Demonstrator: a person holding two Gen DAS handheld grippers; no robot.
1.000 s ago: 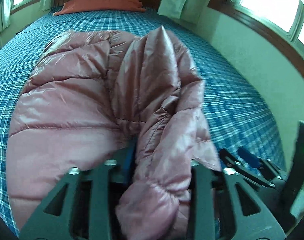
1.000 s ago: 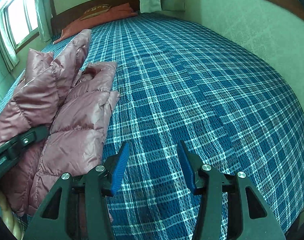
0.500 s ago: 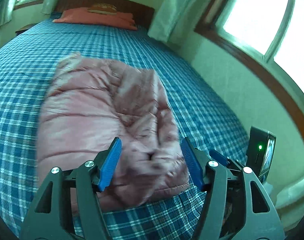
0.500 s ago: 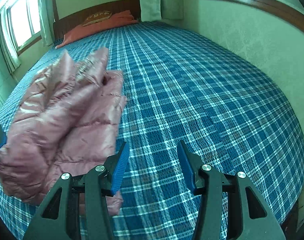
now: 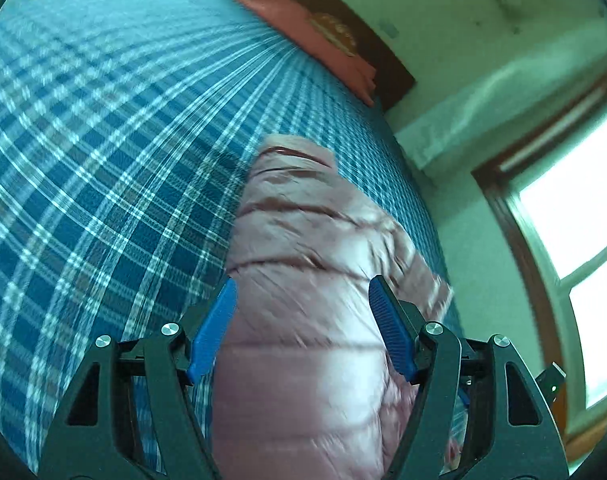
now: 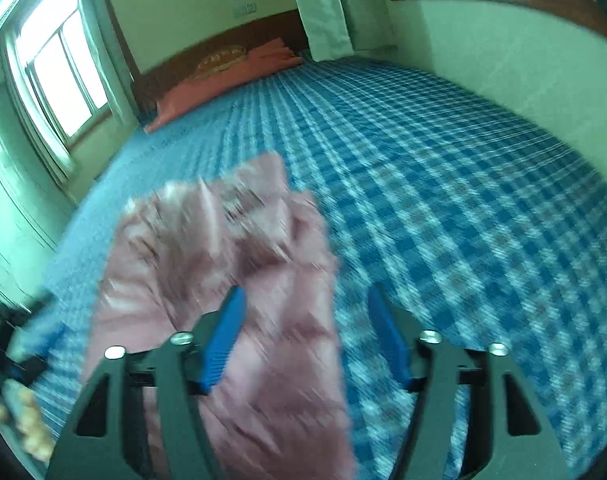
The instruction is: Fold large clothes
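pink puffer jacket (image 5: pixel 303 264) on plaid bed (image 5: pixel 103 184), seemingly below both opening, empty tools, left tool (image 5: pixel 303 324), right tool (image 6: pixel 307 336)

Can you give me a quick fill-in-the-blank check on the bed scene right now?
1. The puffy jacket is coloured ____.
2. It lies on a plaid bedspread that is mainly ____.
3. Nothing is clamped by the left gripper or right gripper; both stand ____.

Missing words: pink; blue; open
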